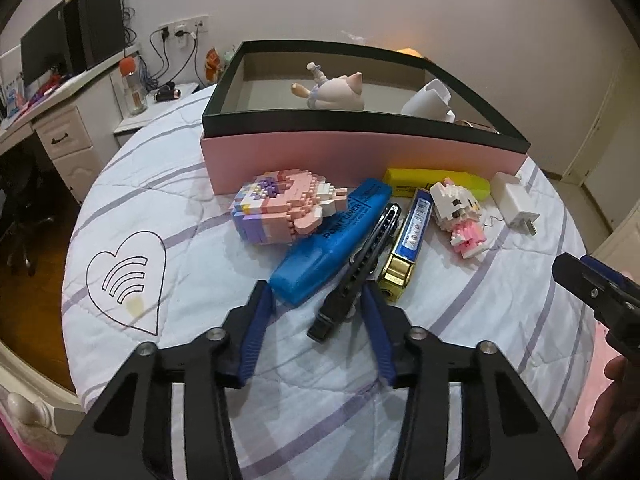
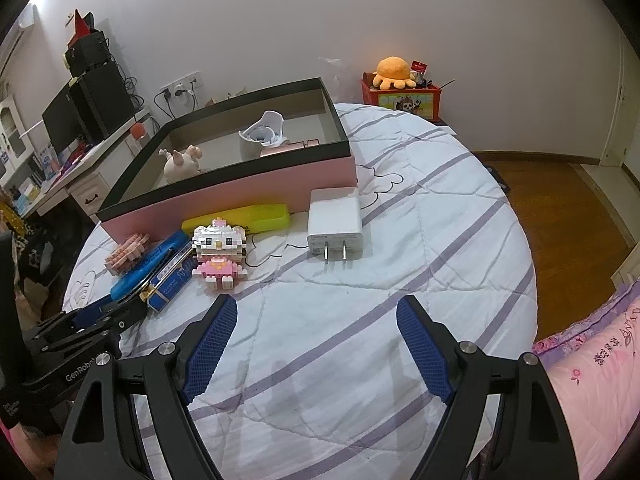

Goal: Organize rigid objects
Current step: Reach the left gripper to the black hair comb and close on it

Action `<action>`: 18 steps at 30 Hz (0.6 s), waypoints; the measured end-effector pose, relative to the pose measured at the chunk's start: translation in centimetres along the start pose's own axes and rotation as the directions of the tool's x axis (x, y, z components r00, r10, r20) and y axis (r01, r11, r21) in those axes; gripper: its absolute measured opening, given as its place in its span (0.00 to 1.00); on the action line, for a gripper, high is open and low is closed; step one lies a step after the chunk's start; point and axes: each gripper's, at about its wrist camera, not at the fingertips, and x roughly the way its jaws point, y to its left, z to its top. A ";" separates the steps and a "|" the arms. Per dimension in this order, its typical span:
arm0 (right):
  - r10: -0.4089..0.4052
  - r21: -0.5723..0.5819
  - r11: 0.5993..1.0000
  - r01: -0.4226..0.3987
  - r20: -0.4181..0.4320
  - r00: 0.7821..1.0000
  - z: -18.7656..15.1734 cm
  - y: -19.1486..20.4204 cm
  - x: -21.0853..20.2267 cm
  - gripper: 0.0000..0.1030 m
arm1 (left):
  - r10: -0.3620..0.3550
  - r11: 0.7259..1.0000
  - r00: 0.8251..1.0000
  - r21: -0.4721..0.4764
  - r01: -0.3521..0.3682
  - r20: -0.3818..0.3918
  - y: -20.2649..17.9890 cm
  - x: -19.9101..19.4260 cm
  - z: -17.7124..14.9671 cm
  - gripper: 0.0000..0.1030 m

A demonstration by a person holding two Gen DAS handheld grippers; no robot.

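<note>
While the bed carries everything, treat its quilt as soft ground: whatever you press on will sink and tilt, so close on the piece rather than pushing down into it. The pink box with the black rim sits at the far side of the clutter, open-topped, with a pig figure and a white piece already inside. That is most likely where this pick ends up.

Your right gripper hangs with its fingers wide and empty over bare quilt, short of the white charger. Leave it parked there, since it is well clear of the work.

The blue highlighter lies just to the left of your target and the blue and gold case just to its right, both close alongside. The pink block figure leans on the highlighter's far end, so a knock to the highlighter could topple it.

The target is the black clip, lying lengthwise between those two with its near end pointing at you. Your left gripper has its fingers at a middling gap, straddling that near end. The right one looks almost against the clip, while the left one stands apart from it, beside the highlighter's corner. I judge there is no grip yet.

Shift slightly right so the clip sits centred, keep the left finger off the highlighter, and close squarely across the clip's narrow body. Lift straight up before swinging toward the box, so its far end slides out from between the neighbours without dragging them.
</note>
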 end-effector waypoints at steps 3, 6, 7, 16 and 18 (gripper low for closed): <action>-0.001 -0.004 1.000 0.001 0.000 1.000 0.0 0.1 0.0 0.81 | -0.029 1.000 1.000 -0.004 0.029 -0.002 0.1 -0.3 -0.1 0.35; -0.003 -0.005 1.000 0.003 0.001 1.000 0.1 0.1 0.0 0.81 | -0.045 0.999 0.999 0.007 0.045 -0.003 -0.1 -0.4 -0.6 0.34; -0.004 -0.004 1.000 0.004 0.002 1.000 0.1 0.1 0.0 0.81 | -0.039 0.999 0.999 0.008 0.039 -0.001 -0.1 -0.3 -0.6 0.34; -0.007 -0.006 1.000 0.007 0.005 1.000 0.3 0.1 0.0 0.81 | -0.087 0.996 0.996 -0.023 0.087 -0.005 0.0 -0.7 -0.7 0.19; -0.007 -0.001 1.000 0.007 0.005 1.000 0.3 0.0 0.0 0.81 | -0.099 0.995 0.995 -0.015 0.099 -0.006 -0.2 -0.7 -1.1 0.18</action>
